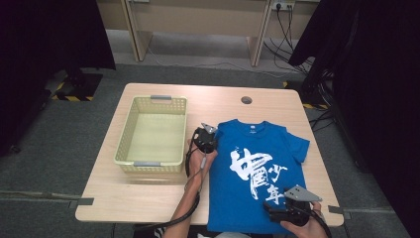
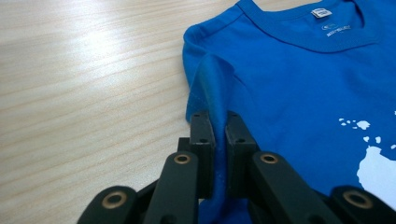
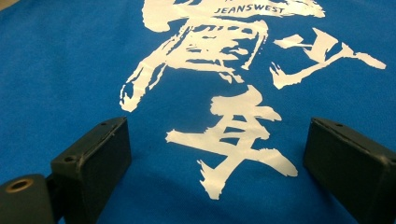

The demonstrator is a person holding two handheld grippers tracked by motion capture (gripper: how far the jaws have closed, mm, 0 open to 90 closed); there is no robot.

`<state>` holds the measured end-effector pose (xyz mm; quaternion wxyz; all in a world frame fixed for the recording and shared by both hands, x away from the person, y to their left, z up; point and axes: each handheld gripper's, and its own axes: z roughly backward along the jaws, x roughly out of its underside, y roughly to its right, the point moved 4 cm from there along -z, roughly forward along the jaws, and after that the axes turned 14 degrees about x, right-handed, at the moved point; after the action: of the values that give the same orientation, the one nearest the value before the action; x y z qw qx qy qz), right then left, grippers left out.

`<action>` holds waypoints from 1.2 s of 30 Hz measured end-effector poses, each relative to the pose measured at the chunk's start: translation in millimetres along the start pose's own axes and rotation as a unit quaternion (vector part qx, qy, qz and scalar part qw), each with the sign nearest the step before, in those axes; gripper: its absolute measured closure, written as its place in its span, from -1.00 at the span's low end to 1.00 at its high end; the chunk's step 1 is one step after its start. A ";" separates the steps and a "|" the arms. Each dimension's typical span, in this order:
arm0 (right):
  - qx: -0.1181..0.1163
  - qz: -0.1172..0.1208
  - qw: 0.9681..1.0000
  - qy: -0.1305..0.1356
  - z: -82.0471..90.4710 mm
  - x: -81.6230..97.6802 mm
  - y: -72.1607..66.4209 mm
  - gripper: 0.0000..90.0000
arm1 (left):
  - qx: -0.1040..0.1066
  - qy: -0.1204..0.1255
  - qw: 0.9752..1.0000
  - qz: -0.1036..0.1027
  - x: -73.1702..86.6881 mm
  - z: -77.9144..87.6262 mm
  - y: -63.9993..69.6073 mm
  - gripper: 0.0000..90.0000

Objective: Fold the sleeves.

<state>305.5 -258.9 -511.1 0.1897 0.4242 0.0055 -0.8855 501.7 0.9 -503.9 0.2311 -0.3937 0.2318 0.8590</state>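
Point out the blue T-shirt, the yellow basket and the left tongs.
blue T-shirt [image 1: 247, 198], high view, on plain blue cloth left of the white print.
yellow basket [image 1: 127, 135], high view, on its left wall.
left tongs [image 2: 219, 133], left gripper view, between the tips, pinched shut on a fold of the shirt's sleeve edge.

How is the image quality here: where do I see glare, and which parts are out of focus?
High view: even overhead light, dark curtains at both sides, soft shadow beside the basket. Left gripper view: pale glare streaks on the table; the left claw, shut on a fold of the blue T-shirt, is slightly soft. Right gripper view: print sharp, the open right claw blurred.
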 end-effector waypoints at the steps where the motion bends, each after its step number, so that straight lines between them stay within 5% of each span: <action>1: 0.000 0.000 1.000 0.000 0.0 0.0 0.0 -0.82 | -0.001 0.001 1.000 -0.001 0.0 0.2 0.0 0.86; 18: -0.001 0.000 1.000 0.001 -0.2 -0.2 0.2 -0.82 | -0.015 0.009 0.998 -0.055 -10.2 4.0 16.0 0.86; 30: -0.002 0.000 1.000 0.001 -0.3 -0.2 0.2 -0.82 | 0.048 -0.003 0.998 -0.043 -17.5 2.5 27.5 0.86; 36: -0.002 0.002 1.000 0.000 -0.2 -0.2 0.3 -0.82 | 0.048 -0.006 0.997 -0.065 -21.1 4.9 33.8 0.84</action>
<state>305.9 -259.1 -511.0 0.1918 0.4240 0.0063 -0.8851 491.7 -27.3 -477.2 0.3064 -0.3912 0.2453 0.8324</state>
